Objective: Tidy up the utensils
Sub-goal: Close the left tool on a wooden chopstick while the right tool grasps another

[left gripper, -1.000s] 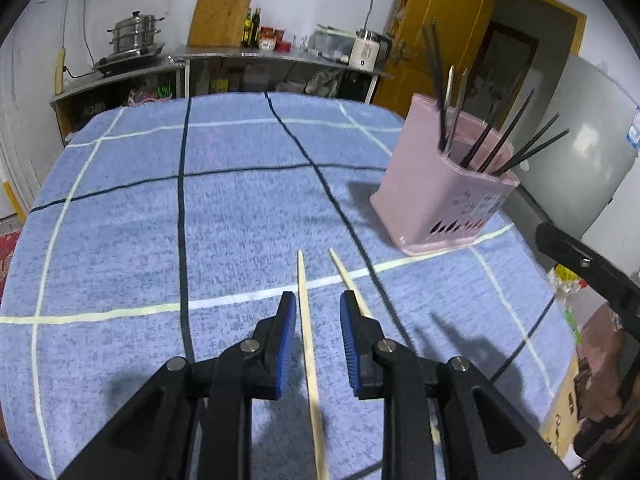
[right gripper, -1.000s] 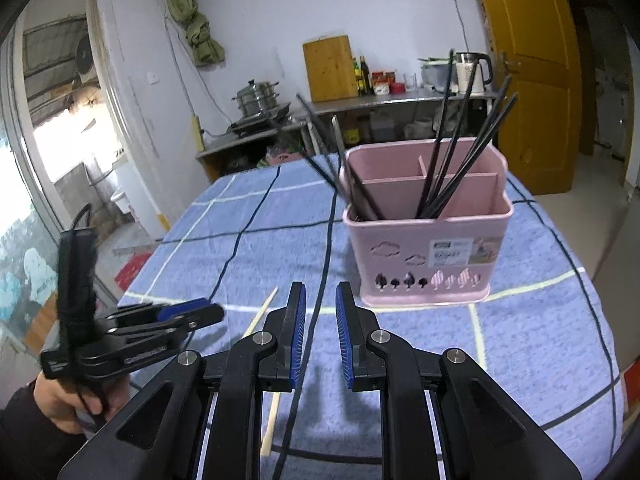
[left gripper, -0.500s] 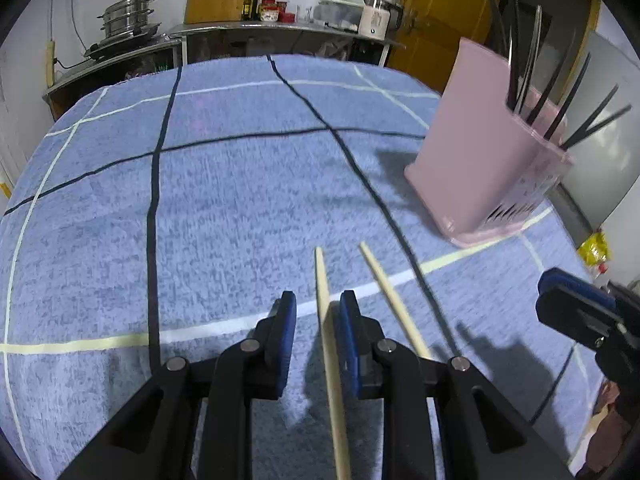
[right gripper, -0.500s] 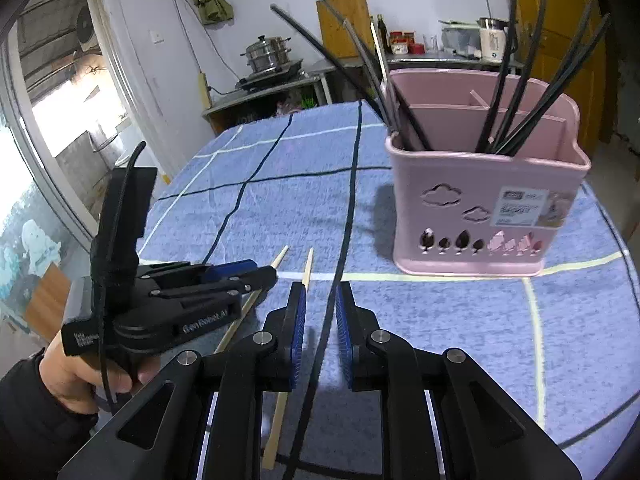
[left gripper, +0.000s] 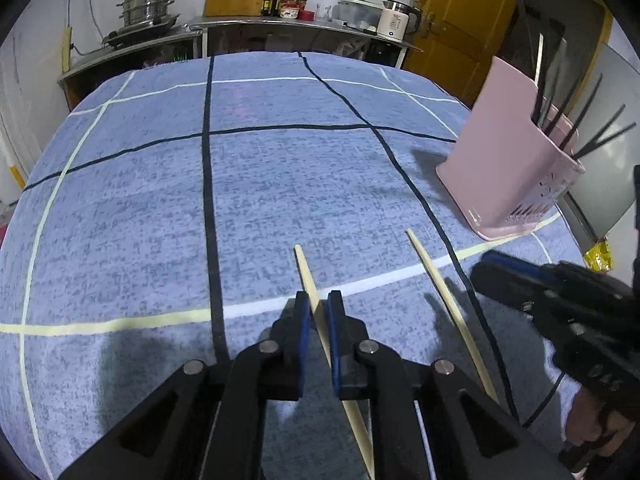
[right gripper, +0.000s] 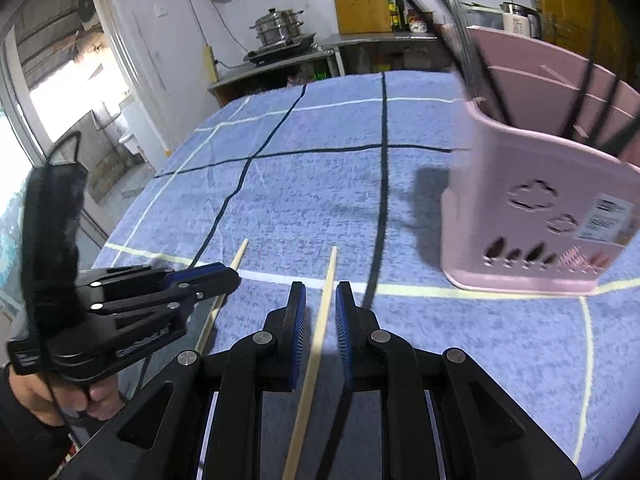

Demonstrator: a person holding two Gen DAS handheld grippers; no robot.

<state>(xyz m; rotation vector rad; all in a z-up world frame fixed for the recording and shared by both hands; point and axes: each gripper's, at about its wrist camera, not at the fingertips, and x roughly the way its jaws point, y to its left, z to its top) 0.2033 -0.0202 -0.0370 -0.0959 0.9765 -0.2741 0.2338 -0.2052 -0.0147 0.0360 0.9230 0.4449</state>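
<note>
Two pale wooden chopsticks lie on the blue checked tablecloth. My left gripper point(left gripper: 318, 309) has closed its blue-padded jaws onto the left chopstick point(left gripper: 306, 268); it also shows in the right wrist view point(right gripper: 216, 276). My right gripper point(right gripper: 321, 304) is open, its jaws either side of the right chopstick point(right gripper: 326, 284) without touching it. That chopstick also shows in the left wrist view point(left gripper: 436, 276), with the right gripper point(left gripper: 492, 268) beside it. A pink utensil holder point(right gripper: 536, 216) with several black chopsticks stands to the right on the table.
The blue tablecloth point(left gripper: 280, 168) covers the table; its edge falls away on the right near a yellow bag point(left gripper: 598, 254). A counter with a steel pot point(left gripper: 146, 4), a kettle and bottles stands behind the table. A yellow door is at the back right.
Both grippers moved forward and down onto the chopsticks. The left jaws closed on the left chopstick. The right gripper came to straddle the right chopstick; the holder slid to the right of its view.
</note>
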